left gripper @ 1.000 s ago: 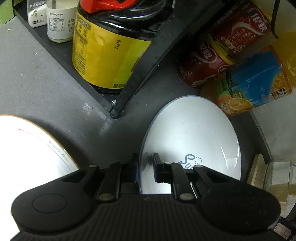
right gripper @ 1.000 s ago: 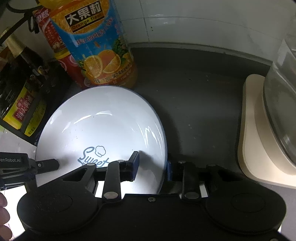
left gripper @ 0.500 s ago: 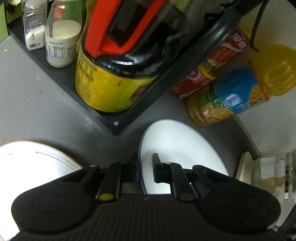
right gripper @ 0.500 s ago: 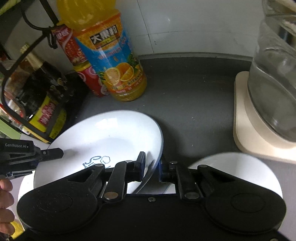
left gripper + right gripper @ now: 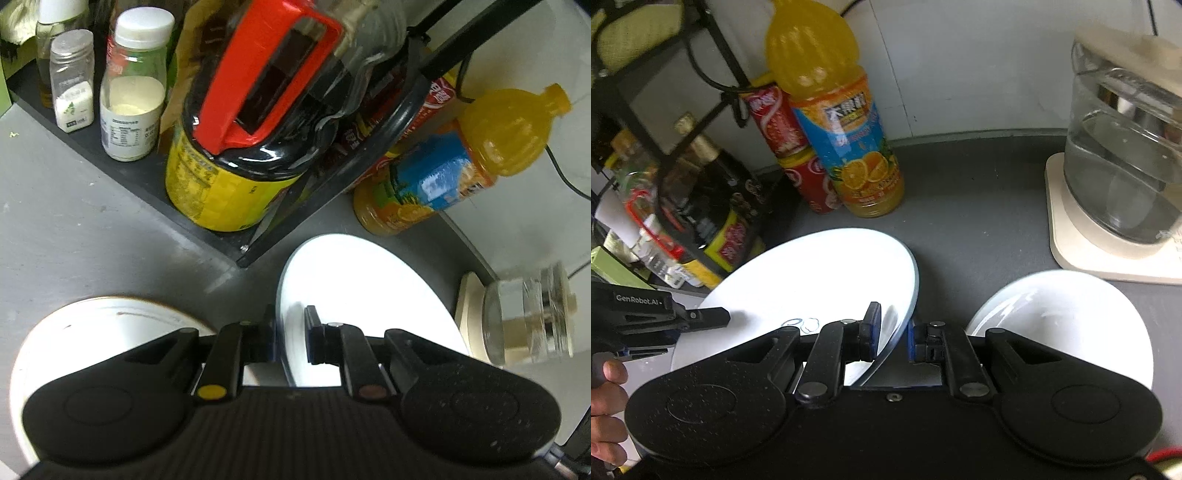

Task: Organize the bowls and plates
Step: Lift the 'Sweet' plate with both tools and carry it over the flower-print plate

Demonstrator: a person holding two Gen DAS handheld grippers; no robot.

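Note:
A white plate with a thin blue rim [image 5: 812, 280] is held in the air between both grippers. My left gripper [image 5: 290, 334] is shut on its left rim; the plate also shows in the left wrist view [image 5: 365, 291]. My right gripper [image 5: 892, 336] is shut on its right rim. Below on the grey counter lies a gold-rimmed white plate [image 5: 92, 328] at the left and a white bowl [image 5: 1067, 317] at the right. The left gripper's fingers [image 5: 701, 317] show in the right wrist view.
A black rack [image 5: 147, 177] holds a large soy sauce jug [image 5: 236, 147] and spice jars [image 5: 129, 92]. An orange juice bottle [image 5: 846, 140] and red cans [image 5: 790, 147] stand by the wall. A glass kettle [image 5: 1126, 158] on a cream base stands at the right.
Both grippers have lifted the blue-rimmed plate up and back from the counter. The bowl and the gold-rimmed plate have come further into view below.

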